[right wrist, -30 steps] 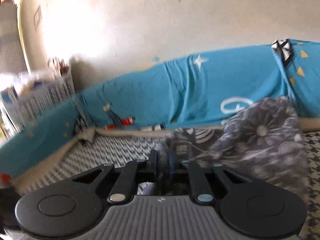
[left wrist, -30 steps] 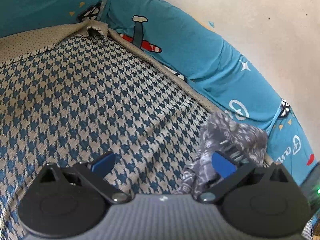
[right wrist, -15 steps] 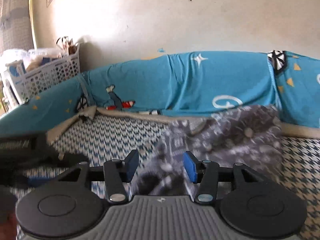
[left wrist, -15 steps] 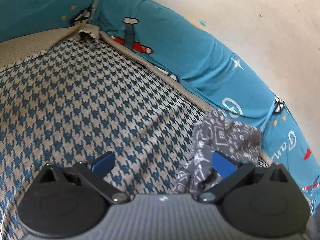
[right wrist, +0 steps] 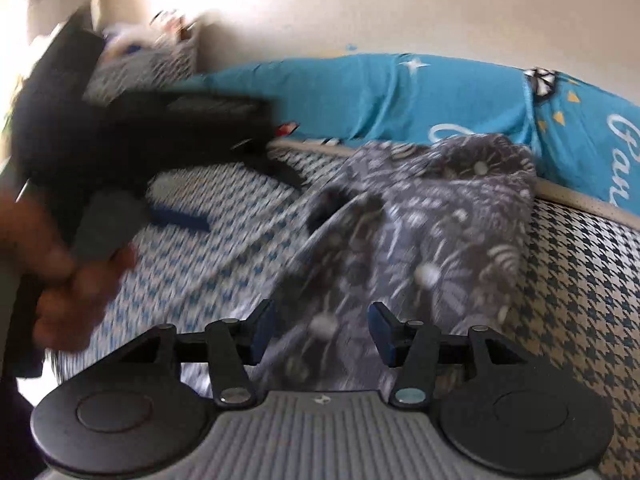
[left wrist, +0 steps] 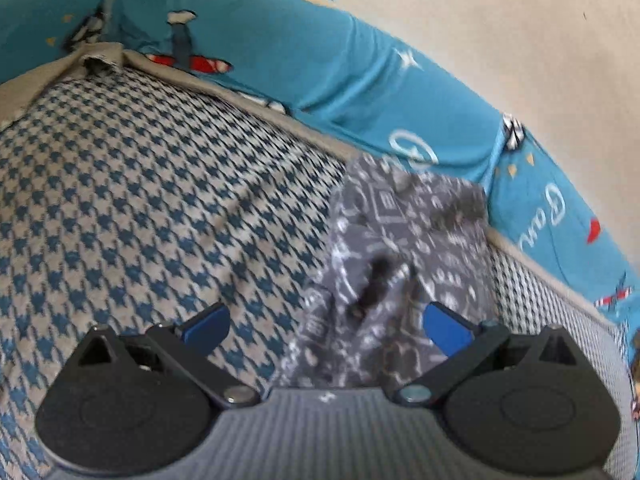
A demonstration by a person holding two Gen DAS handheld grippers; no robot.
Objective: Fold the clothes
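Observation:
A grey garment with a white pattern (left wrist: 404, 248) lies crumpled on the houndstooth sheet (left wrist: 140, 200), against the blue bumper. In the left wrist view my left gripper (left wrist: 326, 326) is open, its right finger over the garment's near edge, holding nothing. In the right wrist view the same garment (right wrist: 420, 232) spreads in front of my right gripper (right wrist: 322, 334), which is open with the cloth lying between and beyond its fingers. The left gripper (right wrist: 180, 218) shows blurred at the left of that view, held by a hand.
A blue padded bumper with cartoon prints (left wrist: 304, 60) runs along the far edge of the mattress, below a cream wall (right wrist: 400, 8). A white basket (right wrist: 168, 40) stands blurred at the far left. The houndstooth sheet (right wrist: 580, 264) extends right.
My right gripper opened and let go of the grey garment, which now lies lower on the sheet. The left gripper moved closer to the garment and into the right wrist view.

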